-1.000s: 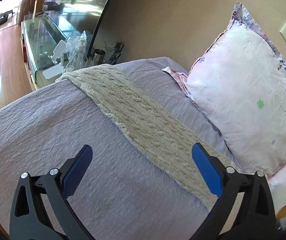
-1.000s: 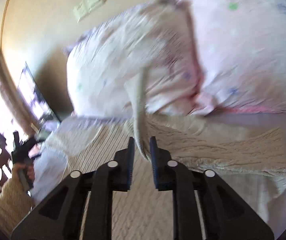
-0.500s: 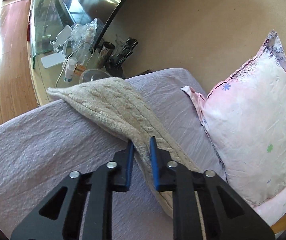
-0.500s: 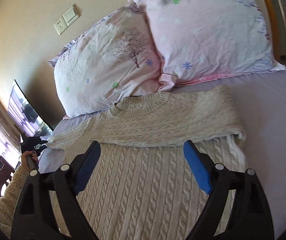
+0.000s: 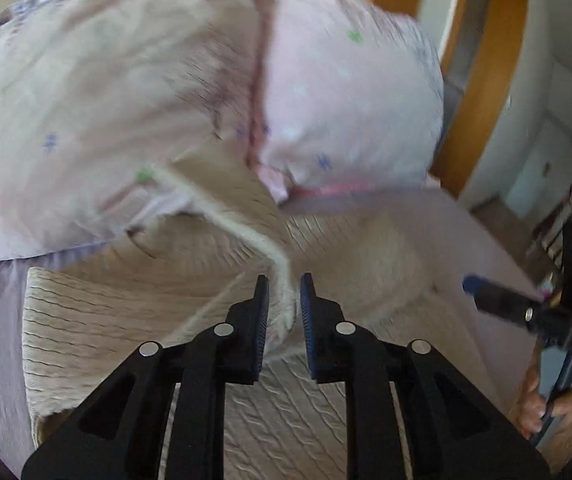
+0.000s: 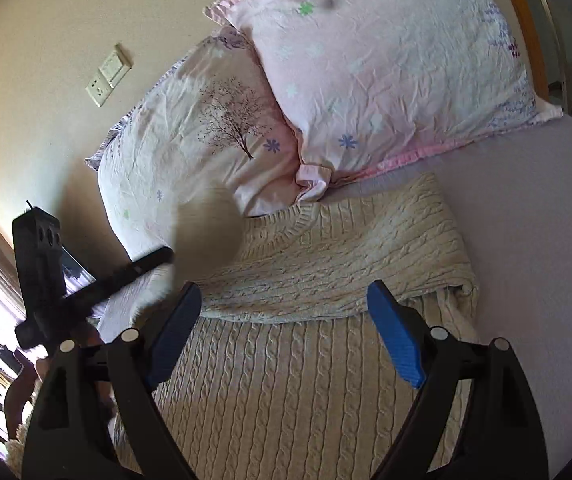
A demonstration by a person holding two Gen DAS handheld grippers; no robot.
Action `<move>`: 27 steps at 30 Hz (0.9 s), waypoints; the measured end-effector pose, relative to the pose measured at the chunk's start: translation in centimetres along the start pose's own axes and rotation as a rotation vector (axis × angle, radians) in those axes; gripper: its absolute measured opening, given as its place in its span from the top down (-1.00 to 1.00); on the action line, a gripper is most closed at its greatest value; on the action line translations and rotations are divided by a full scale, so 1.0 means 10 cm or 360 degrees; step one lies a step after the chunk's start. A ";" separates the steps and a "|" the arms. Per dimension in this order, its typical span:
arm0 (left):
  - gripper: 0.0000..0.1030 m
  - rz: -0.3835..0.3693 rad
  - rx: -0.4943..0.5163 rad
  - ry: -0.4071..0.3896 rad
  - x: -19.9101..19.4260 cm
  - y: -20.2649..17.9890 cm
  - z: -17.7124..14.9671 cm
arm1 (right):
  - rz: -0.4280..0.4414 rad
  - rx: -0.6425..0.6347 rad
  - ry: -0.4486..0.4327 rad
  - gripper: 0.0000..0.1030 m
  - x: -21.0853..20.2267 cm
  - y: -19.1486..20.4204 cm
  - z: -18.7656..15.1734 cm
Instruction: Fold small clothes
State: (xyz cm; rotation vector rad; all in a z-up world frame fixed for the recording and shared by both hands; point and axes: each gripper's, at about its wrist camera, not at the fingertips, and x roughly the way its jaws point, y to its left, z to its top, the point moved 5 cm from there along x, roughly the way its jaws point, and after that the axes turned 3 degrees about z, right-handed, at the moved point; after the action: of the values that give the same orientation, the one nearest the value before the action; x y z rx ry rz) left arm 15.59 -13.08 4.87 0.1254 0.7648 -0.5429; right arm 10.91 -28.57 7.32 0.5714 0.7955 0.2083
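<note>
A cream cable-knit sweater (image 6: 286,380) lies on the lilac bed, its right sleeve (image 6: 346,272) folded across the chest. My left gripper (image 5: 283,300) is shut on the left sleeve (image 5: 246,236) and holds it lifted over the sweater body (image 5: 98,320); the view is motion-blurred. In the right wrist view the left gripper (image 6: 126,272) shows at the left with the blurred sleeve (image 6: 206,224) hanging from it. My right gripper (image 6: 284,332) is open and empty just above the sweater's body, below the folded sleeve.
Two pink floral pillows (image 6: 386,80) (image 6: 206,132) lean on the beige wall behind the sweater collar. Bare lilac sheet (image 6: 534,220) lies to the right. The right gripper (image 5: 506,308) and the person's hand (image 5: 542,404) show at the right of the left wrist view. Wooden frame (image 5: 482,60) far right.
My left gripper closed on the left sleeve, then swung it up and across toward the sweater's middle. My right gripper let go of the right sleeve, opened and has stayed over the sweater.
</note>
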 end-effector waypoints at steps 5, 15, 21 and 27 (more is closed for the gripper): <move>-0.20 -0.0091 -0.0024 -0.0078 -0.27 0.01 -0.30 | -0.0063 0.0108 0.0129 -0.32 0.23 -0.33 0.09; -0.43 0.0330 -0.0550 -0.0107 -1.24 1.26 -1.28 | -0.0107 0.0148 0.0237 -0.20 1.08 -0.05 0.67; -0.44 0.0287 -0.0735 0.0017 -1.26 1.44 -1.74 | -0.0422 0.0087 0.0427 0.26 1.76 -0.11 0.58; -0.44 0.0247 -0.0771 0.0055 -1.24 1.49 -1.95 | -0.0129 0.0217 -0.0012 0.89 0.80 -0.28 0.61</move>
State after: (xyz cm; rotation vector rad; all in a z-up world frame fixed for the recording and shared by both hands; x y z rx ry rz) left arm 3.68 10.72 -1.89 -0.2537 0.8926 -0.1981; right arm 20.69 -30.32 4.24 0.6665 0.8279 0.0779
